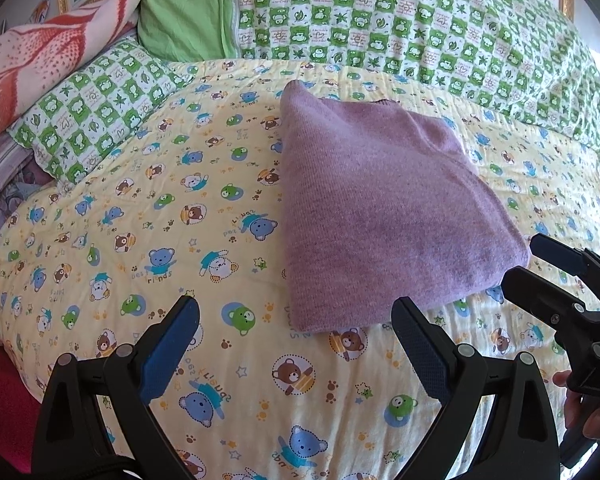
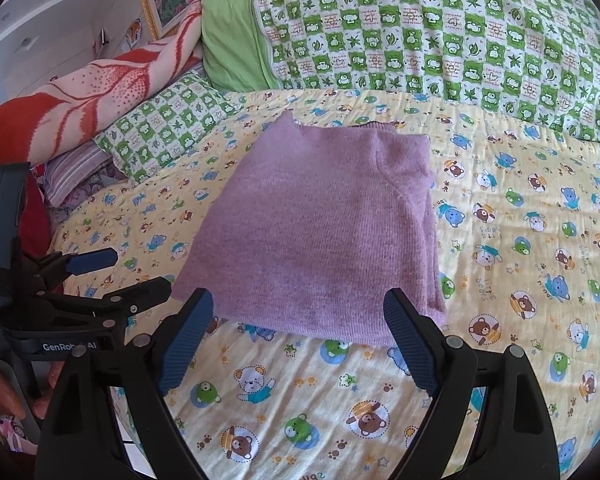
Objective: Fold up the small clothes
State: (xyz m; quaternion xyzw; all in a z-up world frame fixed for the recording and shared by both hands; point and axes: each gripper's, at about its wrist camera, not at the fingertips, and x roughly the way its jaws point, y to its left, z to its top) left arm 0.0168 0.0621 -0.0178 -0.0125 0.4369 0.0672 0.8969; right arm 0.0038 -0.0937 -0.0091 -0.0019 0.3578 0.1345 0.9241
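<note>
A folded purple knit sweater (image 1: 380, 208) lies flat on the yellow bear-print bedsheet (image 1: 140, 240); it also shows in the right wrist view (image 2: 320, 232). My left gripper (image 1: 296, 312) is open and empty, just short of the sweater's near edge. My right gripper (image 2: 298, 306) is open and empty, its fingertips at the sweater's near edge. The right gripper also shows at the right of the left wrist view (image 1: 520, 260), open beside the sweater's near right corner. The left gripper shows at the left of the right wrist view (image 2: 136, 270), open.
A green checkered quilt (image 1: 420, 32) lies across the back of the bed. A green pillow (image 1: 184, 8), a checkered pillow (image 1: 88, 120) and a red-and-white blanket (image 1: 40, 52) are stacked at the back left. The bed edge falls off at the near left.
</note>
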